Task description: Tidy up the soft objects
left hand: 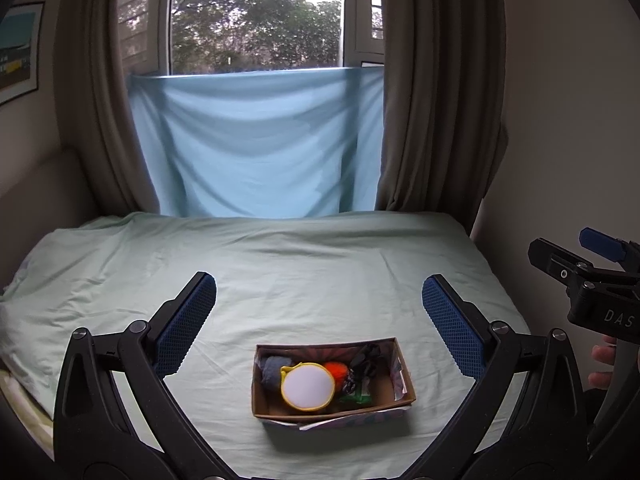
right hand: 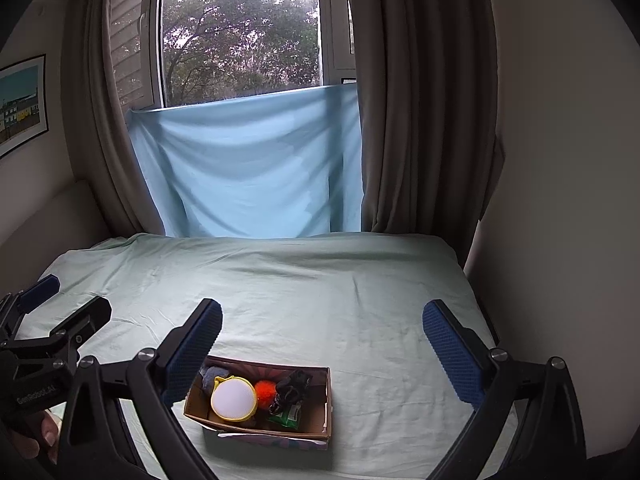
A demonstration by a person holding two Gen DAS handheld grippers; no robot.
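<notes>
You hold your left gripper (left hand: 319, 312) above the near part of the bed (left hand: 320, 264), its blue-padded fingers (left hand: 188, 320) spread wide with nothing between them. Your right gripper (right hand: 322, 340) hangs beside it at much the same height, spread just as wide and also empty; in the left wrist view you see it from the side at the right edge, with your fingers wrapped round its handle.

The cardboard box (left hand: 332, 410) sits on the pale green sheet, below and between the fingers of your left gripper, and toward the left finger in the right wrist view. Inside it lie the soft things: a round white pad with a yellow rim (left hand: 307, 386) leaning near the middle, a grey bundle (left hand: 272, 370) behind it on the left, an orange fluffy ball (left hand: 337, 370) just to its right, a black crumpled piece (left hand: 366, 360) further right, and a green packet (left hand: 356, 398) below that. They touch one another in a loose heap.

Beyond the bed a light blue cloth (left hand: 256, 144) hangs across the lower window (left hand: 256, 16), between brown curtains (left hand: 432, 88)
</notes>
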